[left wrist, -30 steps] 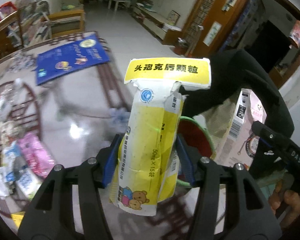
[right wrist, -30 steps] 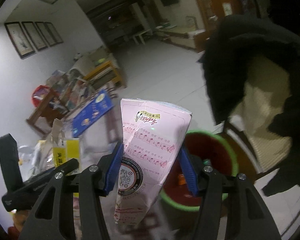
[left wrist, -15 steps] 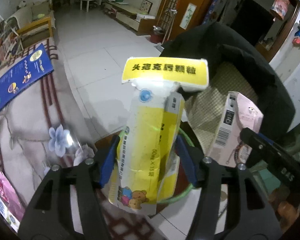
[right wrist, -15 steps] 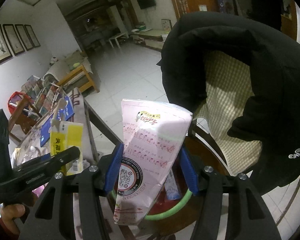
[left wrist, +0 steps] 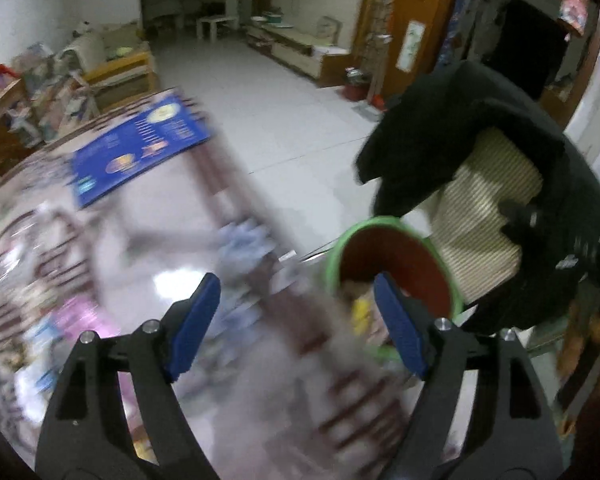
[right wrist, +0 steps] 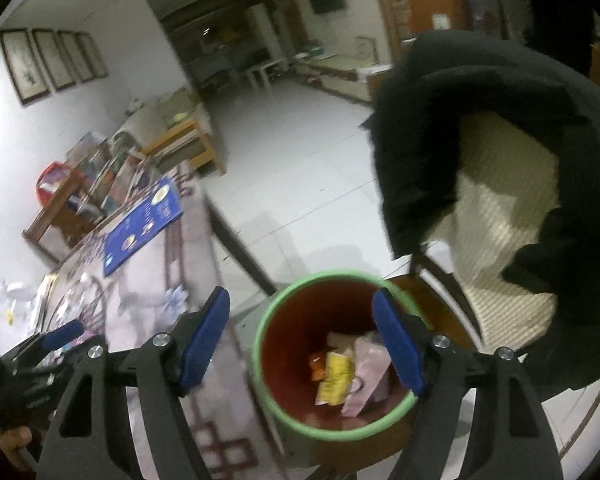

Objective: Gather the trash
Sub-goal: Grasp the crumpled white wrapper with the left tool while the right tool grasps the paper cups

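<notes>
A red bin with a green rim (right wrist: 268, 312) stands beside the table and shows in the left wrist view too (left wrist: 332, 256). A yellow medicine box (right wrist: 332, 376) and a pink carton (right wrist: 366, 372) lie inside it. My right gripper (right wrist: 300, 336) is open and empty, just above the bin. My left gripper (left wrist: 296, 324) is open and empty over the table's edge, left of the bin; this view is blurred by motion. It also shows at the left of the right wrist view (right wrist: 60, 336).
The patterned table (right wrist: 188, 240) carries a blue booklet (right wrist: 144, 228) and blurred pink and white wrappers (left wrist: 80, 320). A chair with a black jacket (right wrist: 480, 128) stands right behind the bin. Tiled floor (right wrist: 300, 160) lies beyond.
Both grippers have opened. The yellow box and the pink carton have left them and now lie in the bin. The left gripper has swung back towards the table.
</notes>
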Action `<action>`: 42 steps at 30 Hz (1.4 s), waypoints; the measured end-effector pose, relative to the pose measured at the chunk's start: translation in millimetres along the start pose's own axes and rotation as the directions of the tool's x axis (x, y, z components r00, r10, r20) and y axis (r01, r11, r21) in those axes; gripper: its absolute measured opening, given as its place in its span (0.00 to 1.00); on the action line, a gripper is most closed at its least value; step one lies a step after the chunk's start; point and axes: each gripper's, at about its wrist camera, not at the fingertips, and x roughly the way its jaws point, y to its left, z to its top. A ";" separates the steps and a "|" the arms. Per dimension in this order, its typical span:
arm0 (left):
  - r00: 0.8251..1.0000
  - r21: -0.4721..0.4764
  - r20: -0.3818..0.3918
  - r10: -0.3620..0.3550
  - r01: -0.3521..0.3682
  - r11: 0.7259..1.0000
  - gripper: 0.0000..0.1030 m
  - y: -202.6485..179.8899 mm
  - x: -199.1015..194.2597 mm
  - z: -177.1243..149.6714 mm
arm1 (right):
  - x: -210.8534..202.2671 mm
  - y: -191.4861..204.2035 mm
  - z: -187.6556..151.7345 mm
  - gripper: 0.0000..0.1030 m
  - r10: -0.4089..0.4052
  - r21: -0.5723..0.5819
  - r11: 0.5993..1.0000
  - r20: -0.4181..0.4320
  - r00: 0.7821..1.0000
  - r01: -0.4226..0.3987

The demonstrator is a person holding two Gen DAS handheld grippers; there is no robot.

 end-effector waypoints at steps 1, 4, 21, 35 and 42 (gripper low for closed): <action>1.000 -0.009 -0.007 0.022 -0.023 1.000 0.74 10.1 -5.5 -8.1 | 1.6 8.1 -1.6 0.70 0.013 -0.010 1.000 -0.011 1.000 -0.013; 0.993 -0.092 -0.043 0.114 -0.117 0.989 0.74 51.7 -30.1 -39.0 | 8.3 39.6 -9.2 0.70 0.064 -0.064 0.996 -0.050 0.997 -0.067; 0.846 -0.511 -0.302 0.440 -0.533 0.674 0.81 236.0 -141.5 -237.3 | 19.7 305.8 -159.3 0.74 0.395 -0.347 0.662 -0.592 0.702 -0.665; 0.926 -0.602 -0.290 0.243 -0.374 0.706 0.76 272.3 -107.8 -271.9 | 64.7 371.9 -273.2 0.56 0.168 -0.439 0.613 -0.740 0.652 -0.657; 0.953 -0.559 -0.262 0.149 -0.276 0.782 0.27 266.1 -95.2 -259.2 | 53.9 367.4 -250.4 0.28 0.232 -0.411 0.678 -0.667 0.708 -0.609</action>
